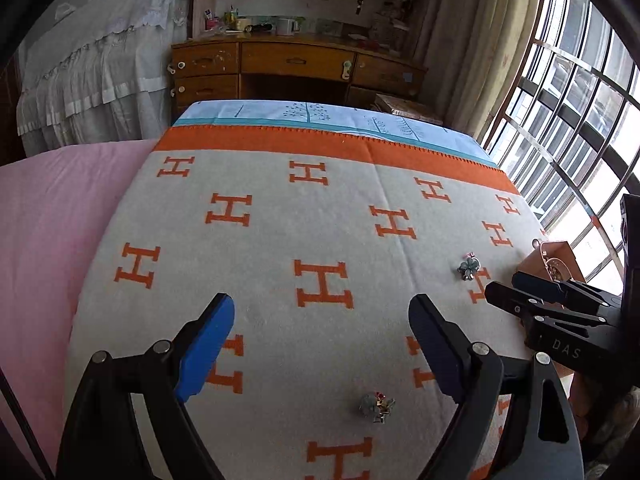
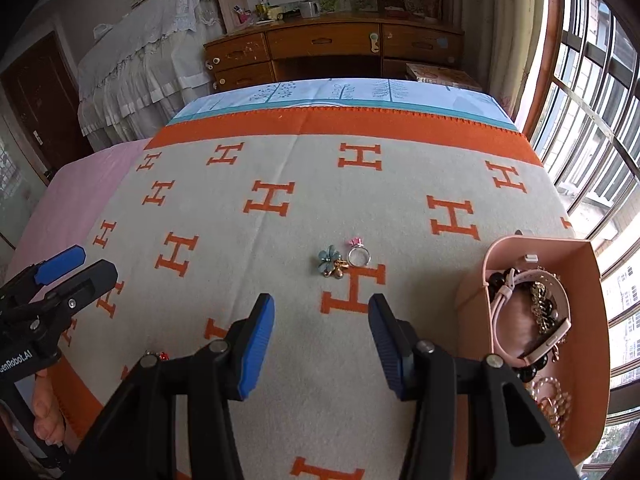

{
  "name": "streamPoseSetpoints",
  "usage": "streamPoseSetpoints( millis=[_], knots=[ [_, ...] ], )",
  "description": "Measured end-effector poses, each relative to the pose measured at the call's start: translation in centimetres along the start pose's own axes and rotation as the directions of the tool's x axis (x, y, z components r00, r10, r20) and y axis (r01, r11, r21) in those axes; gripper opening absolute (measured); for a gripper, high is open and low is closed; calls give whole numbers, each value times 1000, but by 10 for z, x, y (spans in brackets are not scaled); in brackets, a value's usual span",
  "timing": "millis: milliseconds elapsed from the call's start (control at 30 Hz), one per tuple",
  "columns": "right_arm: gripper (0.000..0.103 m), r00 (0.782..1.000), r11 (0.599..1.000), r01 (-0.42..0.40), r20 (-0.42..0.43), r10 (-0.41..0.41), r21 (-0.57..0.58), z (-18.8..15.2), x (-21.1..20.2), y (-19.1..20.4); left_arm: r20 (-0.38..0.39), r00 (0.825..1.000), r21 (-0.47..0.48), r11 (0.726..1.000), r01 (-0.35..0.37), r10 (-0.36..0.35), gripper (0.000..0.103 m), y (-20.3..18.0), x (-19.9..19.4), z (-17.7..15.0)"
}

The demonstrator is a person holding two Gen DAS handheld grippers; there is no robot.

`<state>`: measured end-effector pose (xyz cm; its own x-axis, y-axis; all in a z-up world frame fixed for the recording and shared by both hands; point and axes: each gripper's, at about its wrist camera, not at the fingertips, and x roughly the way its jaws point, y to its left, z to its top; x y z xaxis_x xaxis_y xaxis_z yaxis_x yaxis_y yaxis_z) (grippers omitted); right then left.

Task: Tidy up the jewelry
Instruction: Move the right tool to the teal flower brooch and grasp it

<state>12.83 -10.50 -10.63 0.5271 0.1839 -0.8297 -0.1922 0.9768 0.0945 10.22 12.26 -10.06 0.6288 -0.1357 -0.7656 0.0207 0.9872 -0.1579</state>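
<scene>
**Loose jewelry on the blanket, both grippers spread and empty**

A blue flower brooch [image 2: 330, 266] lies on the grey blanket [image 2: 280, 280] with orange H marks, touching a silver ring [image 2: 359, 255] with a pink stone on its right. Both sit near the middle of the blanket, ahead of the right gripper [image 2: 322, 346], whose blue pads are spread wide with nothing between them. Bare blanket lies all around the pair, and well beyond them the orange border runs along the far edge.

To the right, close to the blanket's window-side edge, stands an open pink jewelry box [image 2: 592, 320] holding a pink watch strap [image 2: 500, 304], dark beads and gold chain. It is near the right gripper's right finger but apart from it.

A second small jewelry cluster [image 1: 377, 406], greyish with red and gold bits, lies close in front of the left gripper [image 1: 322, 350], between its fingers' lines and nearer the right one. That gripper too is spread open and empty, hovering low over the near part of the blanket. The left view shows the right gripper coming in from the right side, beside the box.

A pink sheet [image 1: 52, 216] borders the blanket on the left.
</scene>
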Motion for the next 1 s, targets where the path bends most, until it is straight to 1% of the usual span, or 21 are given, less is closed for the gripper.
streamPoseSetpoints(
  millis=[33,100,167,233,267,333,467,600,800,933,1000],
  knots=[
    [49,1000,1000,10,12,-10,-14,2,4,2,-2,1000,-4,1000,-5,5,88,4,2,-1],
    [44,999,999,35,24,-35,-37,5,13,7,-6,1000,-15,1000,-16,16,88,11,4,-2],
    [26,999,998,43,3,-43,-47,7,26,7,-15,1000,-28,999,-22,22,88,19,6,-4],
    [20,999,998,44,-29,-45,-46,8,40,6,-23,999,-44,999,-28,27,88,27,7,-6],
    [20,998,998,47,-41,-49,-43,8,45,4,-26,999,-51,998,-31,29,88,31,8,-7],
    [20,997,996,68,-18,-69,-54,8,47,4,-36,999,-65,997,-35,33,88,38,9,-9],
    [20,995,992,101,-7,-102,-74,8,49,7,-59,998,-81,996,-29,24,88,49,12,-15],
    [20,990,984,141,11,-141,-108,10,50,11,-71,997,-66,998,-16,11,88,50,12,-24],
    [20,988,981,153,33,-150,-120,14,55,12,-80,995,18,998,54,-53,88,39,4,-37],
    [18,992,986,121,44,-116,-117,13,53,12,-87,992,101,990,100,-91,88,24,-4,-50],
    [18,995,990,95,46,-91,-105,13,49,12,-83,993,146,985,94,-82,88,14,-6,-56]
  ],
)
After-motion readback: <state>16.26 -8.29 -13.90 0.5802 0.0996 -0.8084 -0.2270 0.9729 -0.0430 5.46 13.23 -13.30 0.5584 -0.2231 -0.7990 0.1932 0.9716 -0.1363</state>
